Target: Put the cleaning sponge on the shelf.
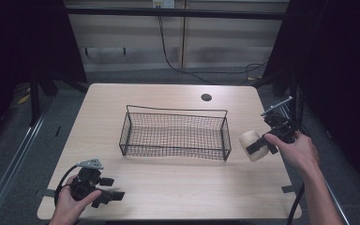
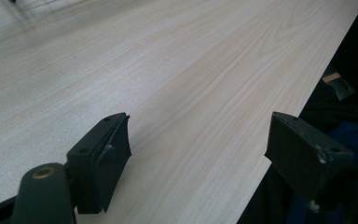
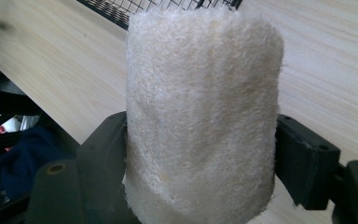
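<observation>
The high view looks forward and down over the whole desk (image 1: 168,187). The left gripper view skims the bare desktop at its near edge. The right gripper view faces, very close, a loofah cylinder (image 3: 200,116), wire basket (image 3: 135,7) behind; the high view shares both.

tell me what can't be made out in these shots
- Right gripper view: most of the wire basket is cut off by the top edge and hidden behind the loofah roll.
- High view: whether the roll touches the table is unclear.
- Left gripper view: the basket is a blur at the top left corner.
- High view: the left gripper is too small to judge its opening.
</observation>
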